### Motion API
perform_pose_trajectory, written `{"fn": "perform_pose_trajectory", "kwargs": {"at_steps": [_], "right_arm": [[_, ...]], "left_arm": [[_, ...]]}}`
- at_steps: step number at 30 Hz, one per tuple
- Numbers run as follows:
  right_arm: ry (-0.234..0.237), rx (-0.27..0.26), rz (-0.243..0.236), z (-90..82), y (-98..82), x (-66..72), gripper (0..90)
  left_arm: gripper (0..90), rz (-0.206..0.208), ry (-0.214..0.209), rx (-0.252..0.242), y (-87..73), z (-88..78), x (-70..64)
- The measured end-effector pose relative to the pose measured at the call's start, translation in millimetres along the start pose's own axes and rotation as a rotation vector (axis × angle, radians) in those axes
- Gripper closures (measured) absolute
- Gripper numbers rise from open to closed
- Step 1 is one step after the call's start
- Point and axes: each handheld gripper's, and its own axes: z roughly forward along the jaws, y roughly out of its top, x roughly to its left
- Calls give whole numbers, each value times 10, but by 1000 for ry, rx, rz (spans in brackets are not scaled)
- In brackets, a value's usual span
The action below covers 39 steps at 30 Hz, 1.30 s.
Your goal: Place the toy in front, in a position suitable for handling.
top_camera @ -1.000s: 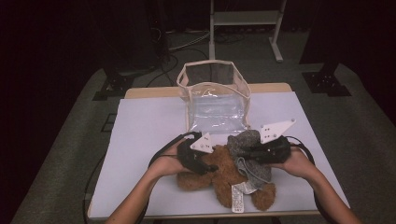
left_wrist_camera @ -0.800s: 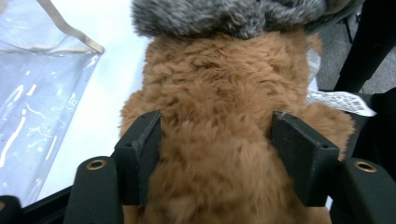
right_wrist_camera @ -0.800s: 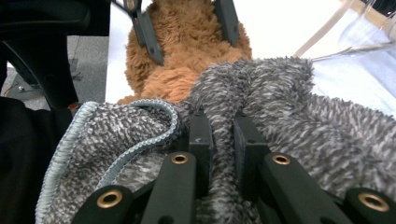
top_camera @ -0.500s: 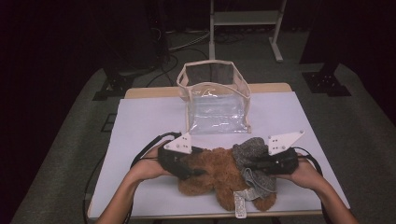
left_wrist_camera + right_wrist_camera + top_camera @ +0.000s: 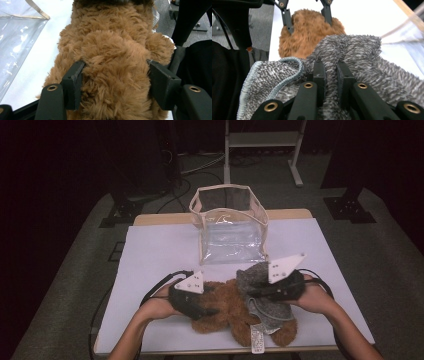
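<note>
Starting at the left gripper (image 5: 115,62): astride the brown teddy bear (image 5: 112,30), caught just closing in further, with the plush body between the jaws and the pads sunk into fur on both sides. Looks like a grasp round the middle, though soft and springy rather than firm. Across to the right gripper (image 5: 330,63): clenched tight on a pinched fold of the grey fleece garment (image 5: 352,47), with a pale stitched hem curling off to one side. Now outward, to the relation that counts: bear lying flat on the white table (image 5: 160,250), near the front edge, long axis running from one hand straight to the other. So, two grippers facing each other down the length of the toy, fleece bunched at the right-hand end, touching the right gripper and well away from the left. Probably a pull along that axis coming, right hand drawing the garment, left hand anchoring the body. Worth watching for the fur slipping out of that springy hold. White tag (image 5: 256,340) poking out under the bear at the table's edge. Farther back, well apart from both hands, the clear bag (image 5: 232,227), upright and open at the top.
</note>
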Motion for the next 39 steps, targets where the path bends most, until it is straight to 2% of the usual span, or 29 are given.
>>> {"fn": "perform_pose_trajectory", "kwargs": {"at_steps": [2,3,5,8,12,15,18,21,25,29,30,32,33,38,39], "right_arm": [[13,5,-13,108,58,-18,791],[23,6,-5,143,68,-26,791],[29,11,2,152,52,-43,791],[26,23,16,80,-38,-48,792],[21,19,48,-85,-172,-34,791],[9,18,53,-148,-174,-16,791],[8,23,25,-90,-71,-14,791],[22,39,-1,54,58,-13,791],[27,69,-16,171,113,-41,791],[17,53,15,55,21,-94,790],[-4,33,58,-83,-110,-145,791],[-14,19,87,-167,-204,-168,792],[-21,8,106,-221,-272,-169,792],[-27,-26,141,-324,-448,-121,794],[-28,-34,144,-337,-475,-118,794]], "left_arm": [[351,13,5,8,9,4,-22],[351,16,8,12,12,5,-30],[351,19,10,6,14,11,-34],[356,22,0,-7,37,52,-44],[357,40,-4,14,110,99,-61],[358,55,-6,30,149,120,-58],[360,56,-8,34,174,146,-51],[365,63,-17,31,204,194,-50],[364,73,-13,44,238,224,-39],[364,63,-8,40,208,188,-28],[364,60,3,35,194,157,-28],[357,58,17,29,196,126,-30],[348,58,28,27,204,102,-30],[328,61,48,25,232,-51,-33],[326,55,61,27,212,-135,-22]]}}
